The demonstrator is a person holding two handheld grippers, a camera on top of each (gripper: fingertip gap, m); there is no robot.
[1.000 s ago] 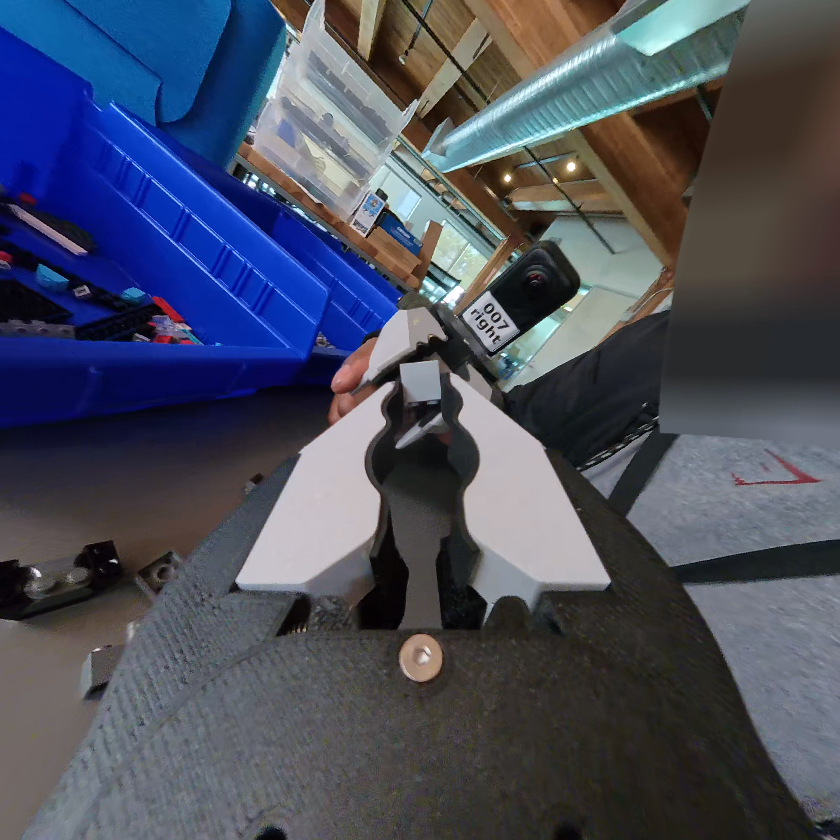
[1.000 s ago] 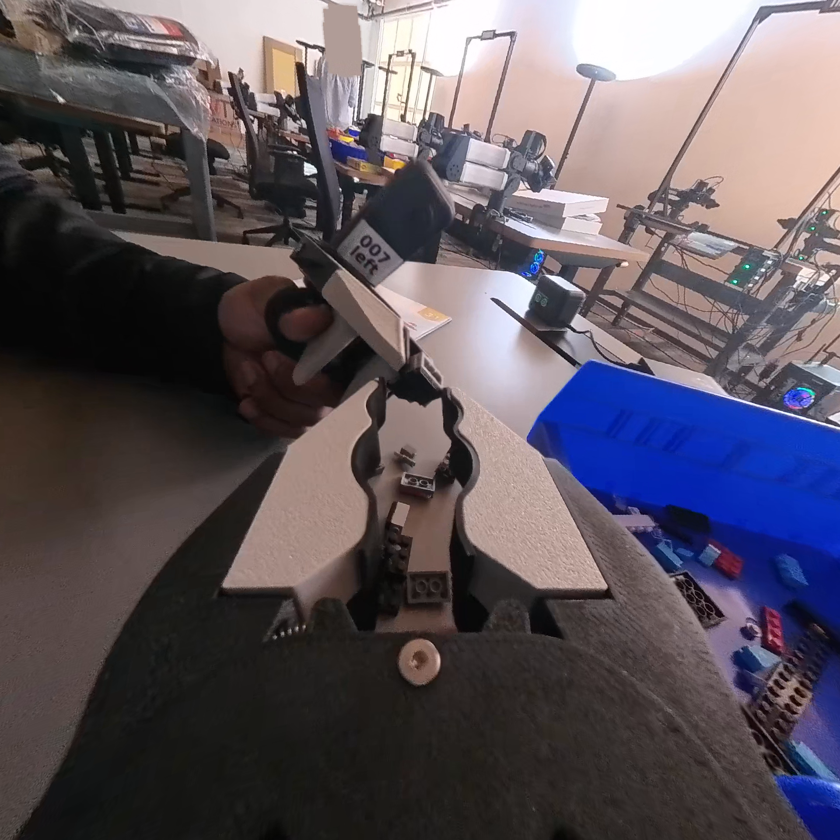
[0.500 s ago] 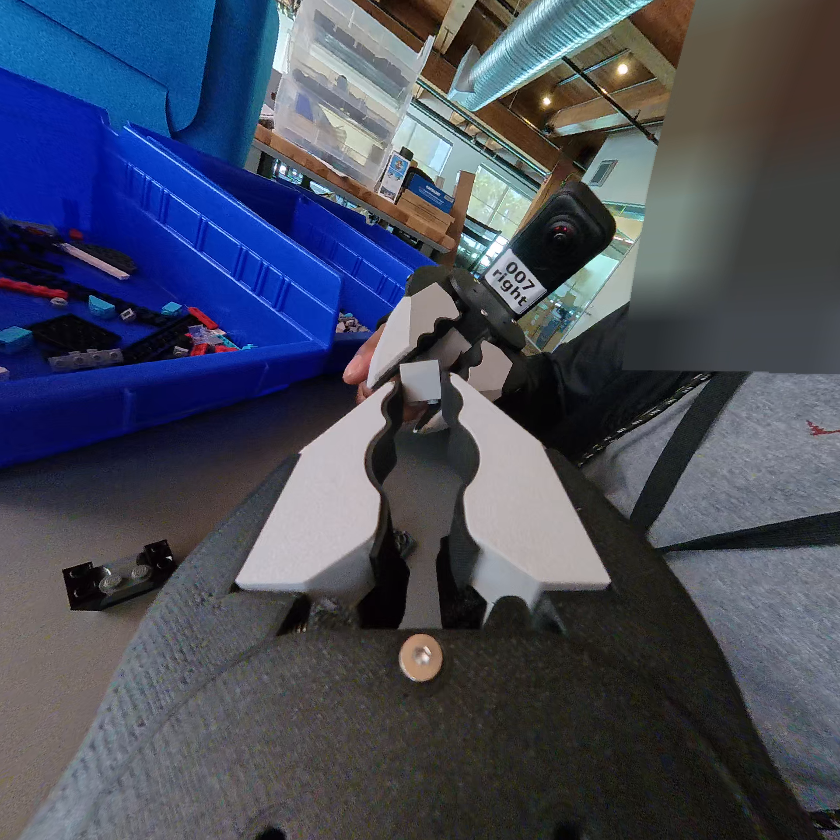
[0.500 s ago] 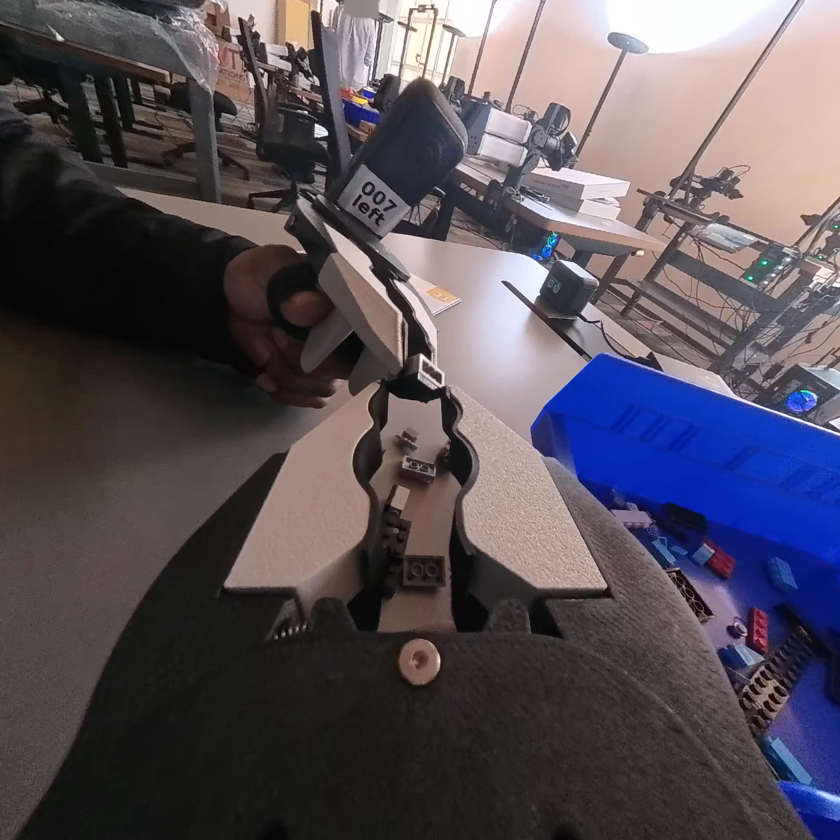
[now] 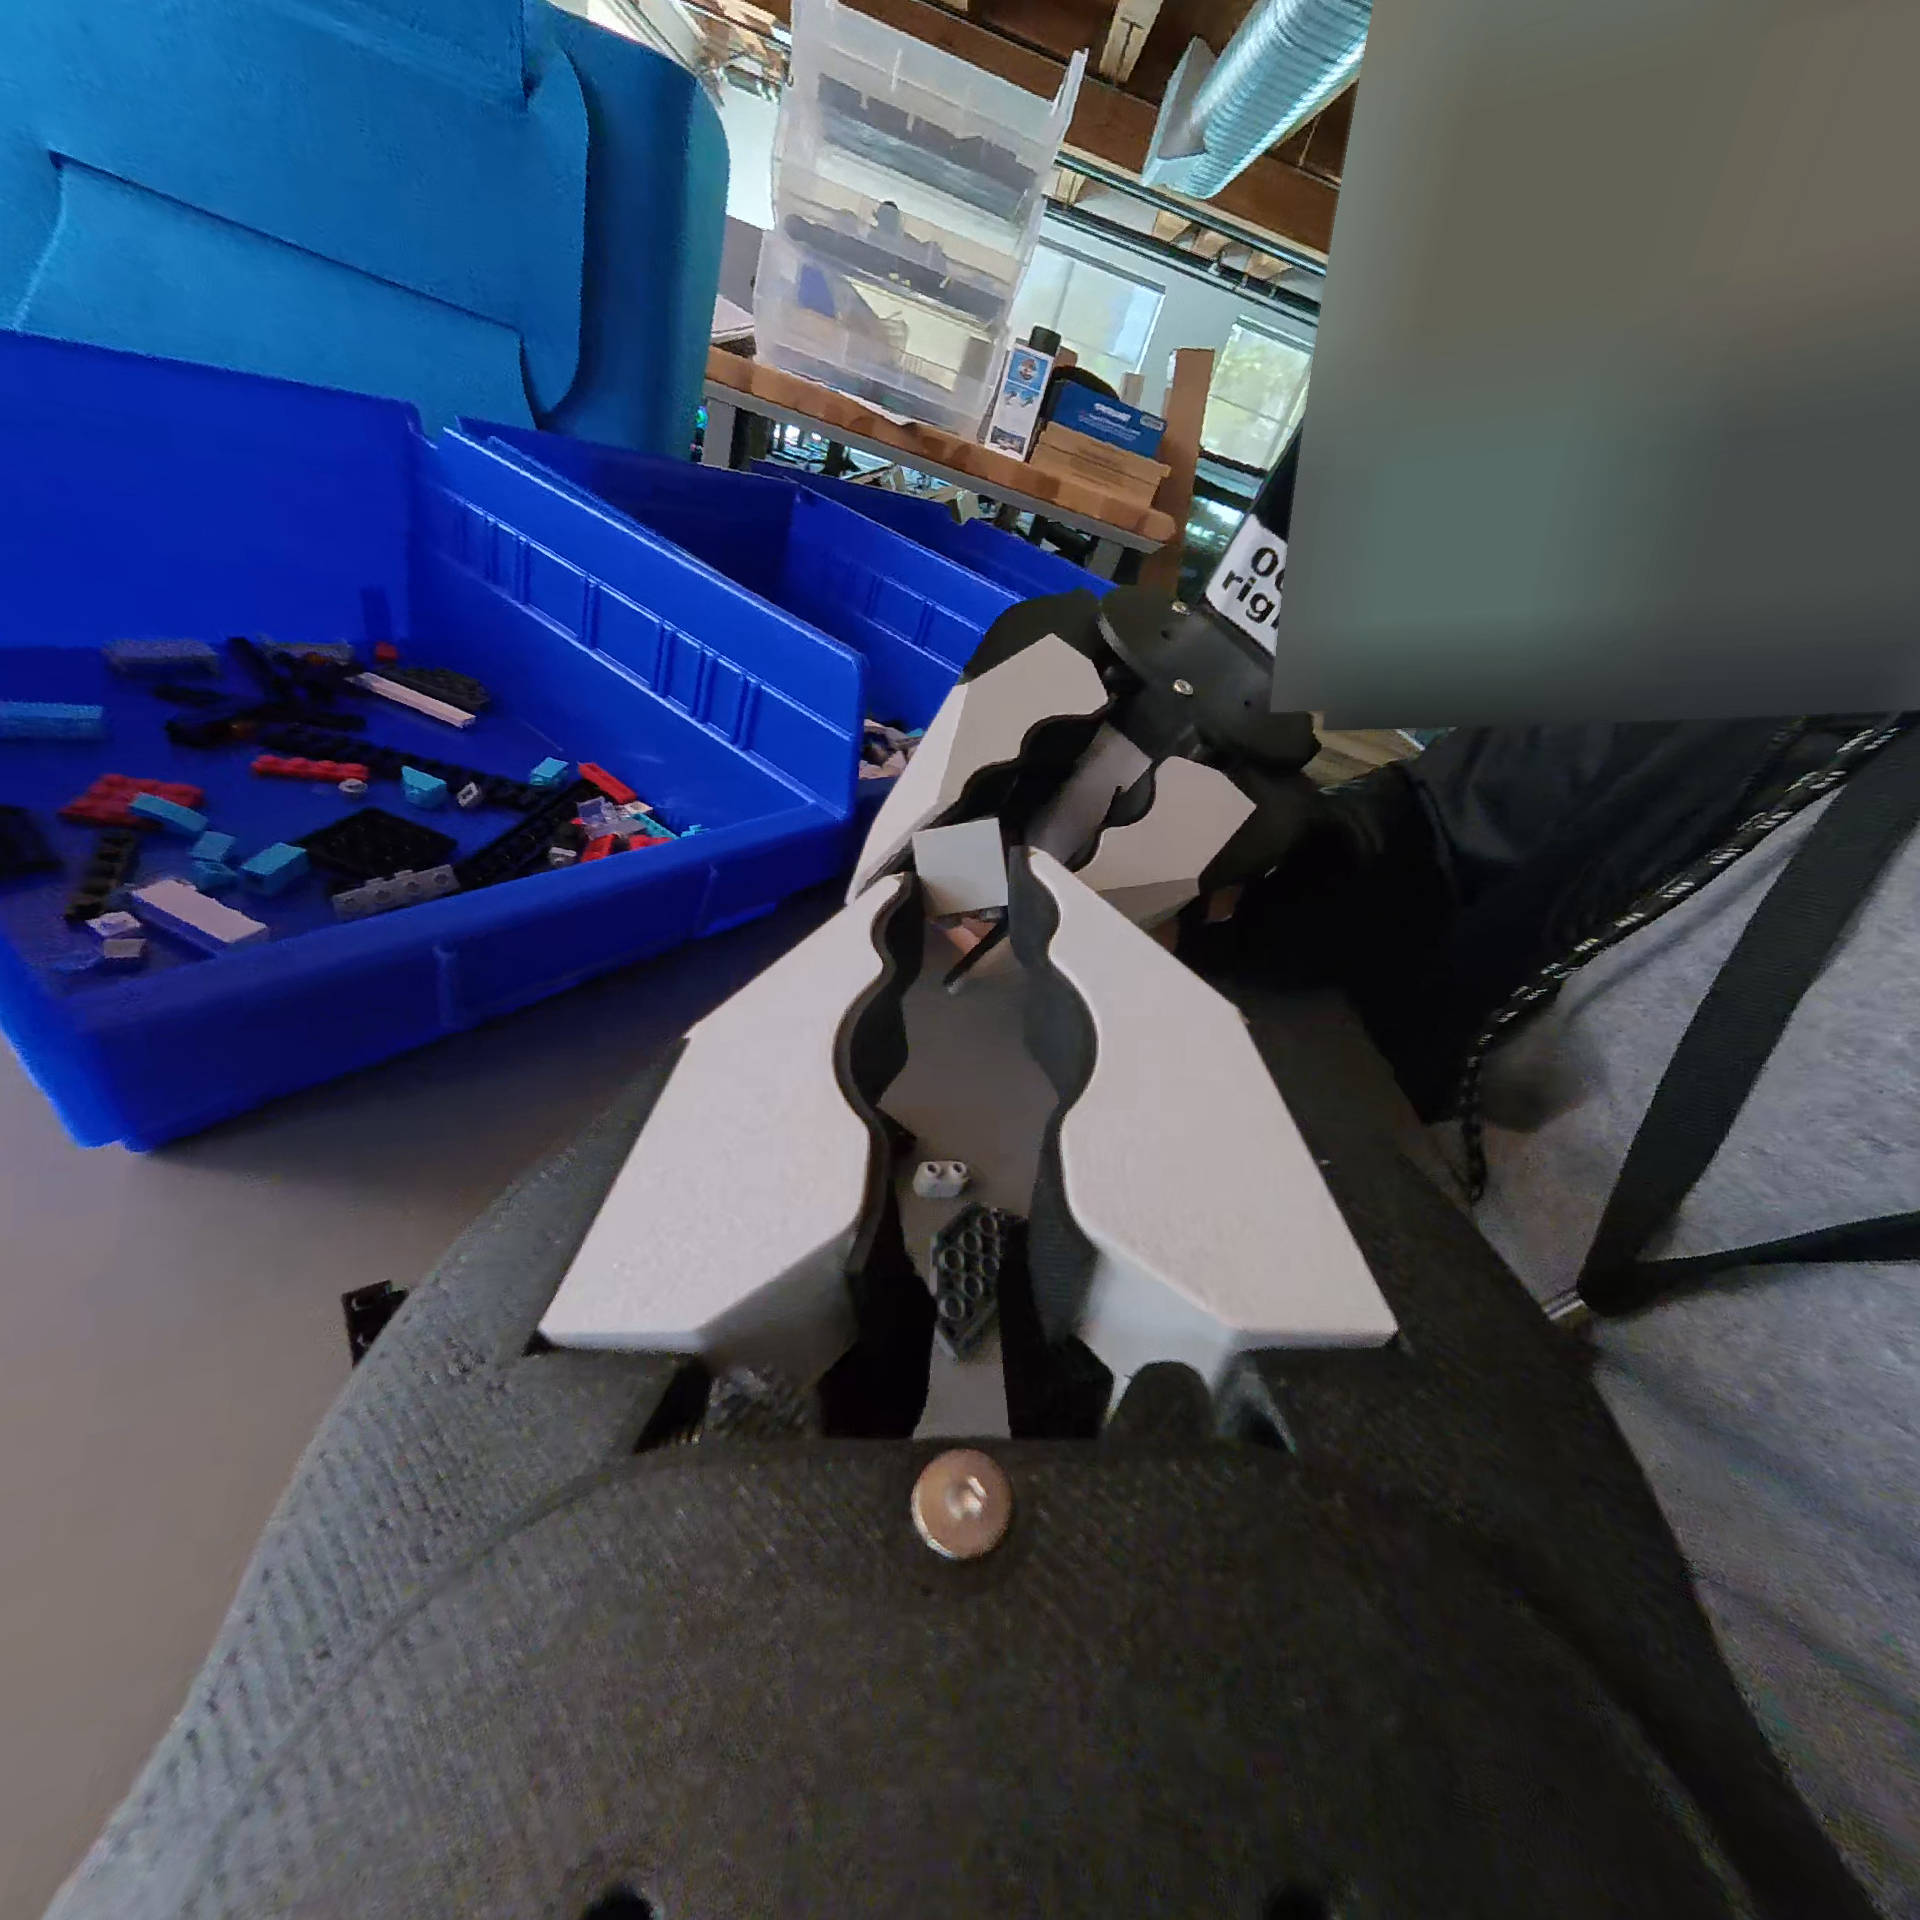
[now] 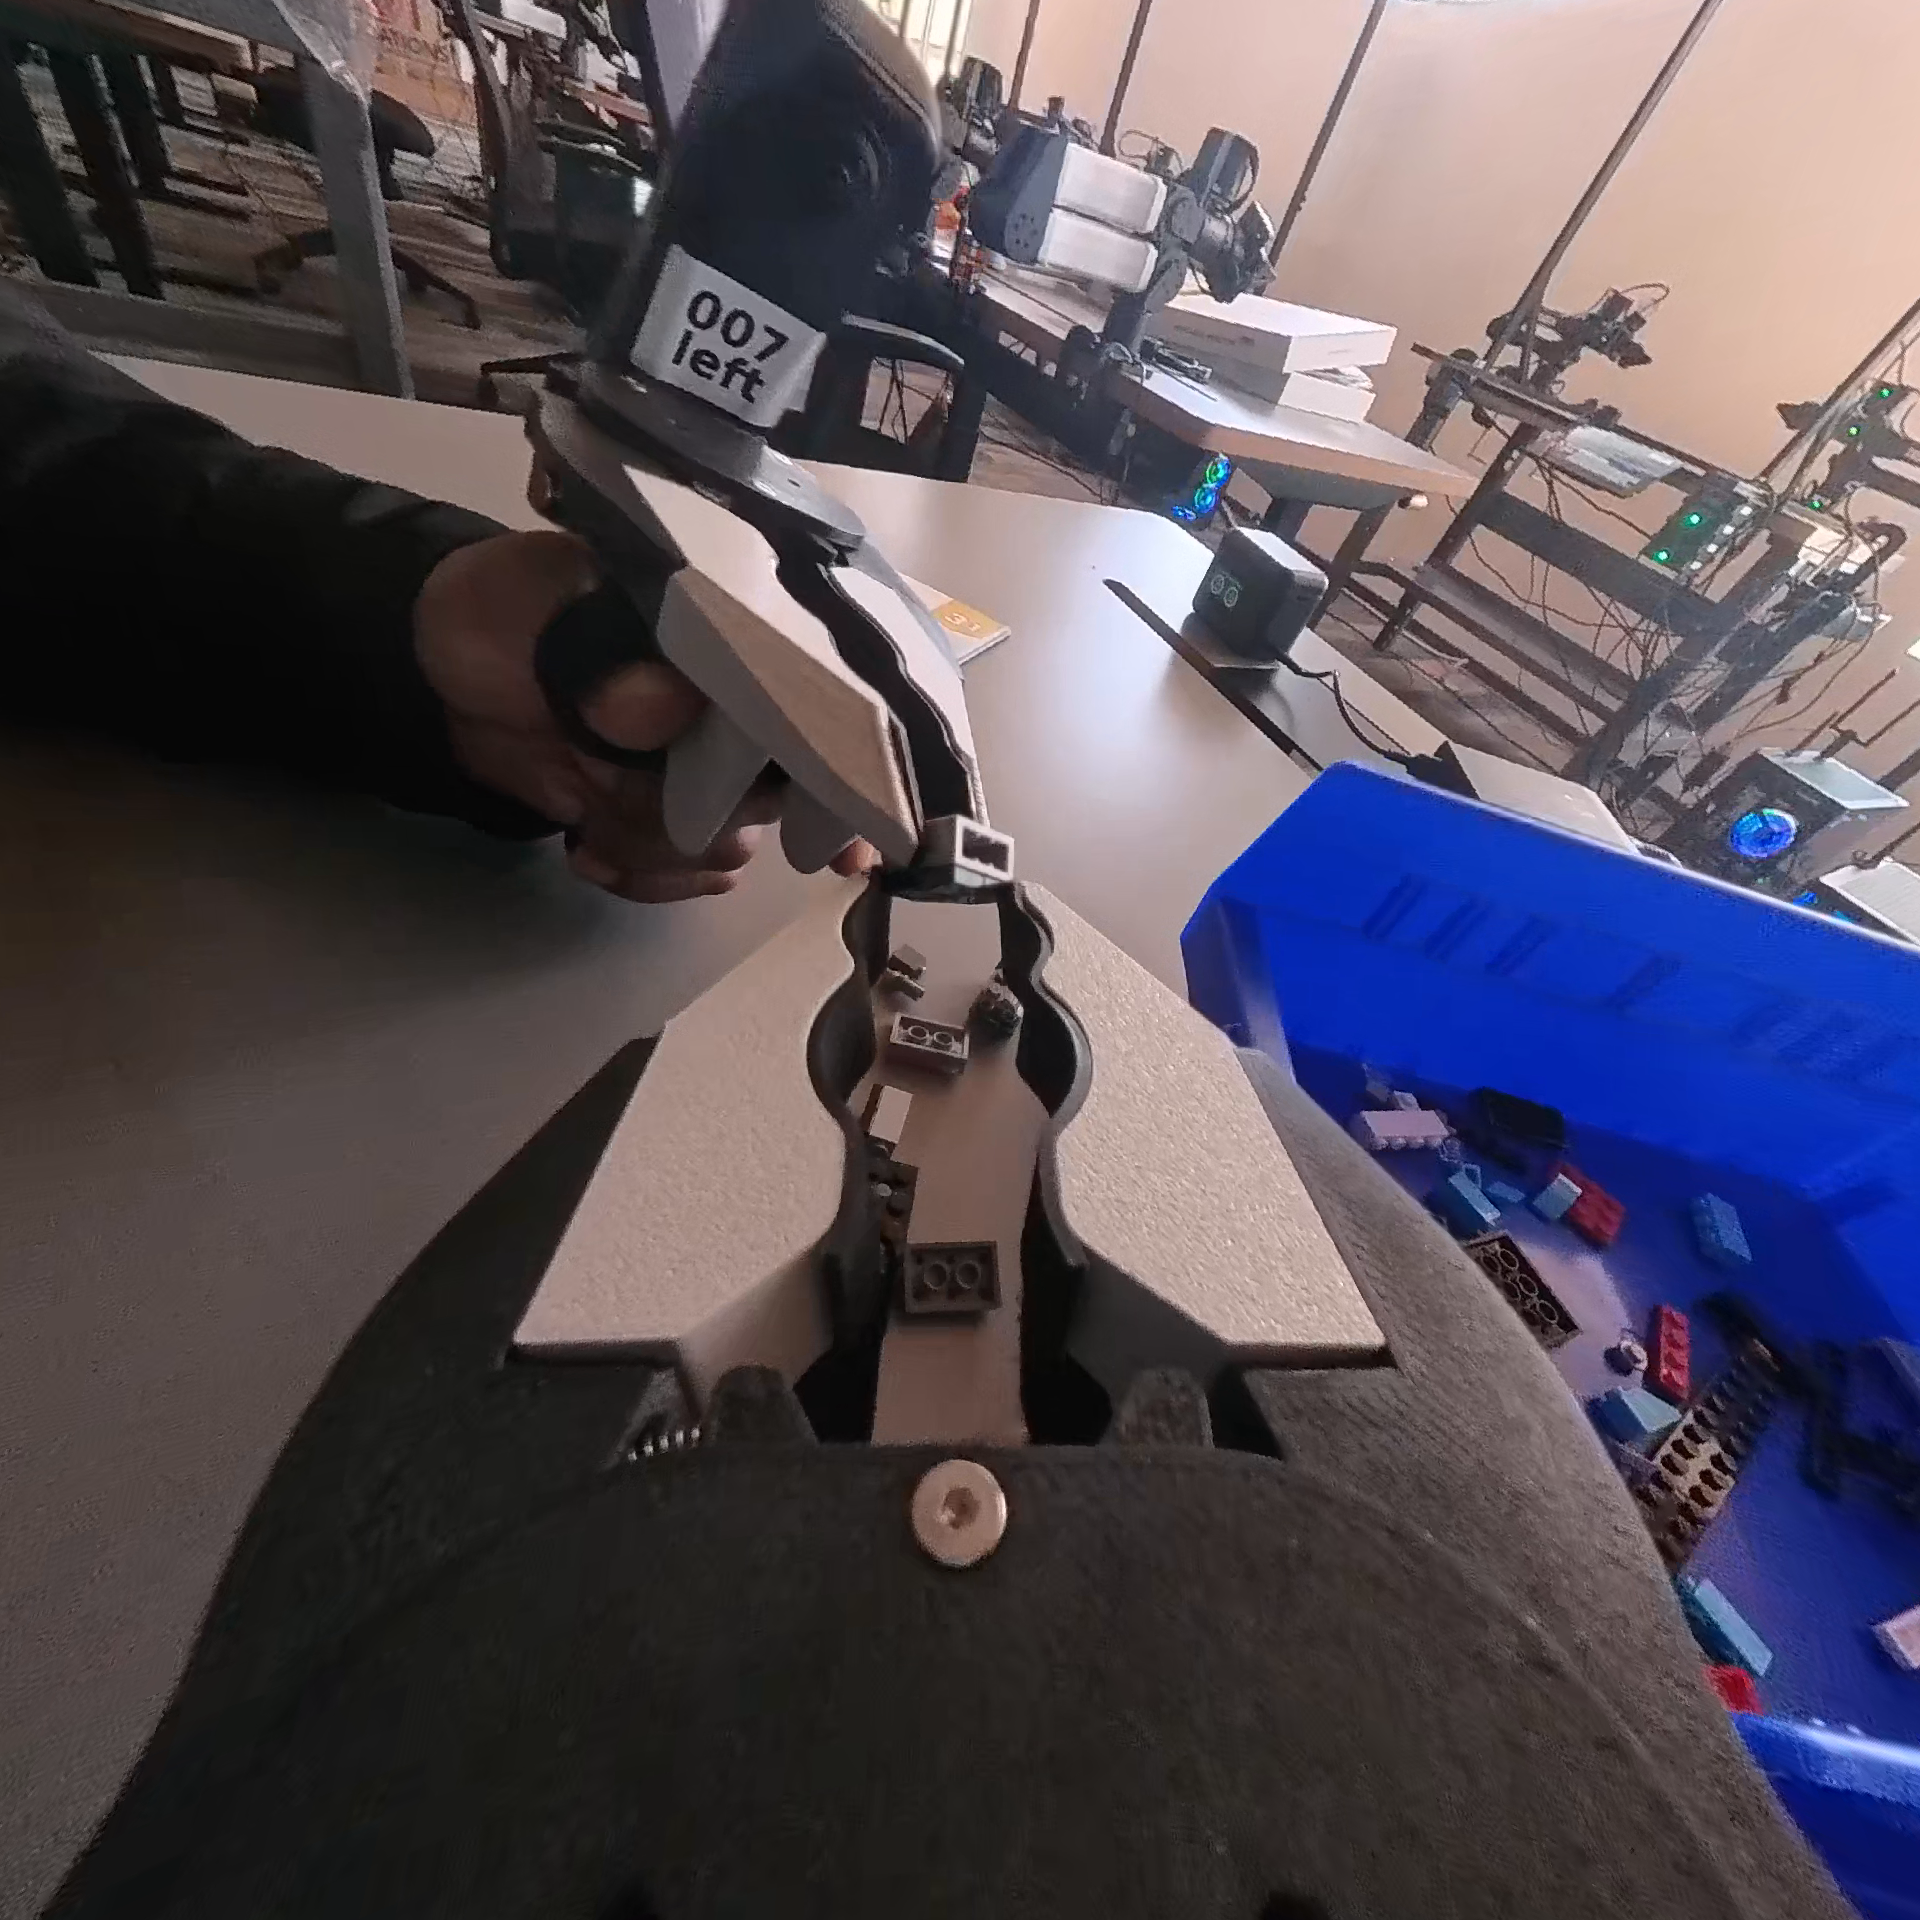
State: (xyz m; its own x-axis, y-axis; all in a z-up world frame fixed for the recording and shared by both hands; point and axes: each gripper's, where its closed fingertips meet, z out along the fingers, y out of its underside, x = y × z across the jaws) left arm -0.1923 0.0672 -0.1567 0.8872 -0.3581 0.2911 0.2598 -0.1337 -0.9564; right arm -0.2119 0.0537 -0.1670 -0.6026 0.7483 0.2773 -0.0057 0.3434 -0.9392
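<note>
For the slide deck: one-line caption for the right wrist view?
Left gripper and right gripper pinch a grey brick above loose bricks on a table.

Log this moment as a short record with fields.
left gripper: shut on a light grey brick
right gripper: shut on a thin dark piece, just under that brick
contact: the two parts appear to touch
table: loose bricks lie beneath both grippers
blue bin: beside them, holding mixed bricks
</note>
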